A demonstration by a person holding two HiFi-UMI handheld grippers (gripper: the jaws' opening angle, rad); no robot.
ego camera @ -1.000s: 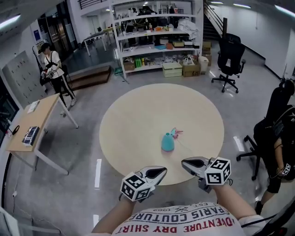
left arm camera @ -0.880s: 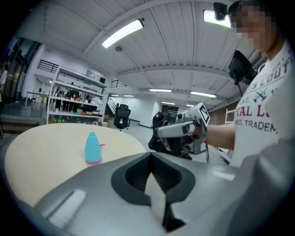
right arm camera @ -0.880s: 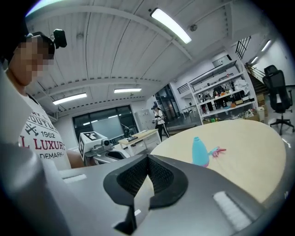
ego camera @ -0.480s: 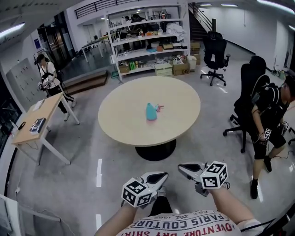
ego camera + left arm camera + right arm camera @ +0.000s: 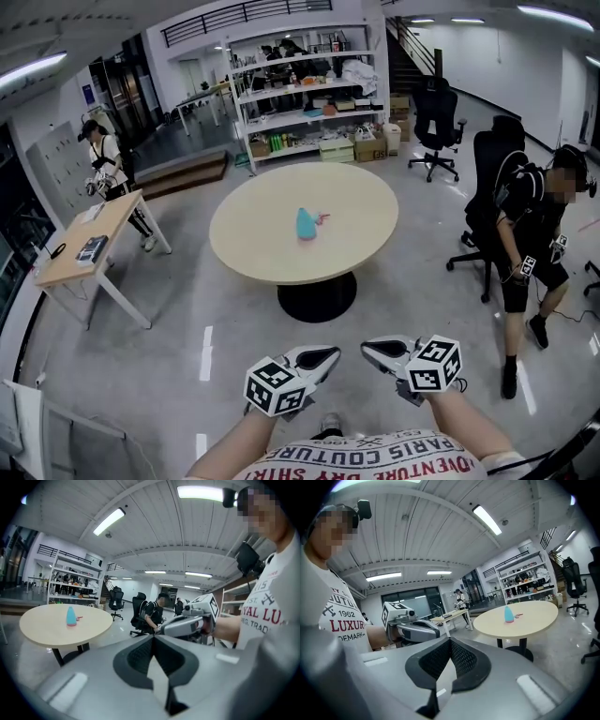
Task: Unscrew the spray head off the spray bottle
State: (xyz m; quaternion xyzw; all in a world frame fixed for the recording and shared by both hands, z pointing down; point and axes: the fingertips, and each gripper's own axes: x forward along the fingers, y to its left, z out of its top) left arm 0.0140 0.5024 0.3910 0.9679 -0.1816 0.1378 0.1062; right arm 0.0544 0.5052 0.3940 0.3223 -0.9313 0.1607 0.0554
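Standing well back from the round table (image 5: 375, 225), on grey floor.

Left gripper (image 5: 330, 353) low and close to the body, clenched: pads pressed together in the left gripper view, nothing between them. Right gripper (image 5: 368, 346) just beside it at the same height, likewise clenched and holding nothing. Tips angled inward toward each other, near but apart. Marker cubes facing up toward the head camera.

Spray bottle (image 5: 307, 224) upright near the middle of the tabletop, teal, well apart from both grippers. Also visible as a small teal shape on the table in the left gripper view (image 5: 71, 616) and in the right gripper view (image 5: 508, 614). Pink part (image 5: 324, 218) at the bottle's right side, touching or just beside it; too small to tell whether attached.

Table on a black pedestal base (image 5: 317, 298).

Around the room: light wooden desk (image 5: 94, 234) at left with a standing person (image 5: 105, 161) behind it; seated person (image 5: 530, 234) in black on an office chair at right; open shelving (image 5: 309, 84) with boxes and clutter behind the table; empty black office chair (image 5: 436, 117) at back right.
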